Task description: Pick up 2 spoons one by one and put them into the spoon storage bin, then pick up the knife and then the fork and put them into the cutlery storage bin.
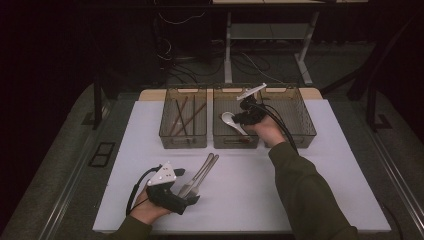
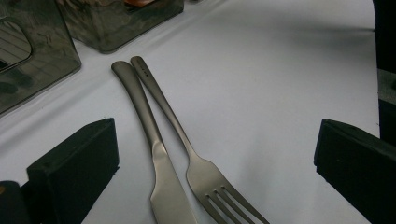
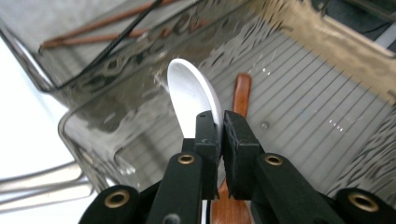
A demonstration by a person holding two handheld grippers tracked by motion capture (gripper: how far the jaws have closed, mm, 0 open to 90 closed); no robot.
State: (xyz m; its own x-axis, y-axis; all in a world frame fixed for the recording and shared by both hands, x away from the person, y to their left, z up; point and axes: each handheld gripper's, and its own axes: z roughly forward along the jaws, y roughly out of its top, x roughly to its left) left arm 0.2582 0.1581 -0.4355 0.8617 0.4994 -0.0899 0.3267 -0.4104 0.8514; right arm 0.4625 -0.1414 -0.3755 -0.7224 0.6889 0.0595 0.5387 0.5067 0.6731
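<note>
My right gripper (image 3: 220, 122) is shut on a white spoon (image 3: 191, 95), held above the floor of the middle clear bin (image 3: 322, 121). In the high view the white spoon (image 1: 231, 120) hangs in that middle bin (image 1: 235, 141) under my right gripper (image 1: 245, 115). A brown wooden spoon (image 3: 242, 91) lies on the bin floor below. A metal knife (image 2: 161, 172) and fork (image 2: 198, 170) lie side by side on the white mat between the wide-apart jaws of my left gripper (image 2: 215, 163). From above, the left gripper (image 1: 187, 192) sits at the near ends of the knife and fork (image 1: 200, 175).
Three clear bins stand in a row at the back of the white mat (image 1: 310, 170). The left bin (image 1: 183, 137) holds brown chopsticks (image 1: 181, 117). The right bin (image 1: 300, 120) looks bare. Cables trail from both grippers.
</note>
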